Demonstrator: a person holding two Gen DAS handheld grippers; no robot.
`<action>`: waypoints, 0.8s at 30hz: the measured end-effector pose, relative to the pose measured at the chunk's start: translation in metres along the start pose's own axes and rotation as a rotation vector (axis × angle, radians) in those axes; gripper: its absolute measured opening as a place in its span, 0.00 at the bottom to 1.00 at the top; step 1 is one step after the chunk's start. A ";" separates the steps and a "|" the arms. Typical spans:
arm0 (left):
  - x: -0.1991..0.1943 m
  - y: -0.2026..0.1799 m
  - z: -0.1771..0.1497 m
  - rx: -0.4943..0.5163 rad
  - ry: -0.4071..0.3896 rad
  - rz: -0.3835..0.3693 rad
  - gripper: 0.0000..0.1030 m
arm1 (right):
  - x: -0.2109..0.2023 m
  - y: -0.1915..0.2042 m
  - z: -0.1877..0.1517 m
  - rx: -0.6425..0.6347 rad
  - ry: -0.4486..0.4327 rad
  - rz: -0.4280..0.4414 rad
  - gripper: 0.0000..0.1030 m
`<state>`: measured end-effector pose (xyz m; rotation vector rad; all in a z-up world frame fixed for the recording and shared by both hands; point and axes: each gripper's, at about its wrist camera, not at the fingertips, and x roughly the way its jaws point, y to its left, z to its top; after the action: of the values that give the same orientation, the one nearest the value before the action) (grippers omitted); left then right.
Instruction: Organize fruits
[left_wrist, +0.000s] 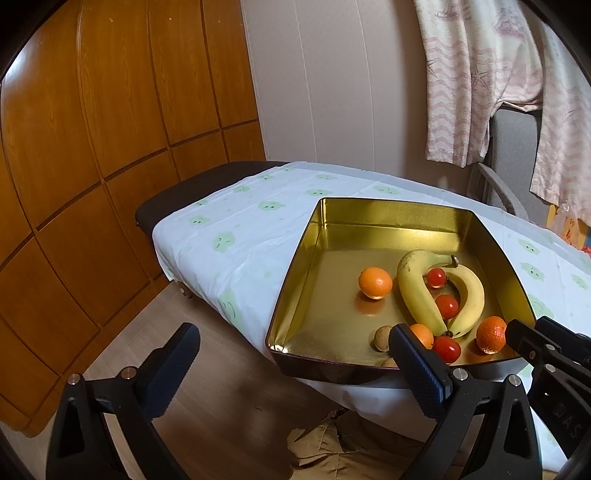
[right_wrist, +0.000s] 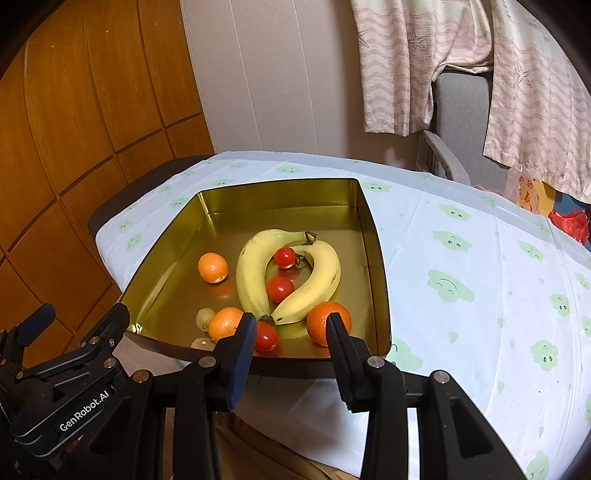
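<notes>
Black gripper fingers fill the foreground of both views, held just short of the near rim of a gold tin tray (right_wrist: 369, 236) where all the fruit in sight lies. Two bananas (right_wrist: 255, 273) curve toward each other at the tray's middle, tips nearly meeting, with two cherry tomatoes (right_wrist: 285, 257) cradled in the gap between them. A third tomato (right_wrist: 266, 336) sits just by the banana tips at the near edge. Three oranges (right_wrist: 212, 267) are spread around the pair: one to the left, two near the front wall. Two small brownish round fruits (right_wrist: 205, 317) rest in the near-left corner.

Neither gripper holds anything. Pads of the right gripper (right_wrist: 290, 345) stand parted, lined up with the near orange and tomato, a pose that would suit either reaching in or drawing back. Those of the left gripper (left_wrist: 291, 363) are spread wider still, hanging off the tray's left corner over the floor.

Beneath the tray lies a pale cloth (right_wrist: 461, 266) printed with green clouds; no fruit shows on it. With everything gathered in the tray, the arrangement fits a finished sorting, or one mid-shuffle within the tray.
</notes>
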<state>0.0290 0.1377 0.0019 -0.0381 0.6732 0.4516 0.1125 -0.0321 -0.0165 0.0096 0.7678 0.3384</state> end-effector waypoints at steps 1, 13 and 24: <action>0.000 0.000 0.000 0.001 -0.001 0.001 1.00 | 0.000 0.000 0.000 -0.001 0.001 -0.001 0.38; 0.002 -0.001 0.000 -0.001 0.006 -0.002 1.00 | 0.002 0.001 0.000 -0.002 0.007 0.001 0.38; 0.004 0.001 -0.001 -0.016 0.008 -0.010 1.00 | 0.003 -0.001 -0.002 0.003 0.013 0.005 0.38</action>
<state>0.0307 0.1401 -0.0008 -0.0580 0.6770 0.4478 0.1134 -0.0320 -0.0204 0.0126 0.7811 0.3422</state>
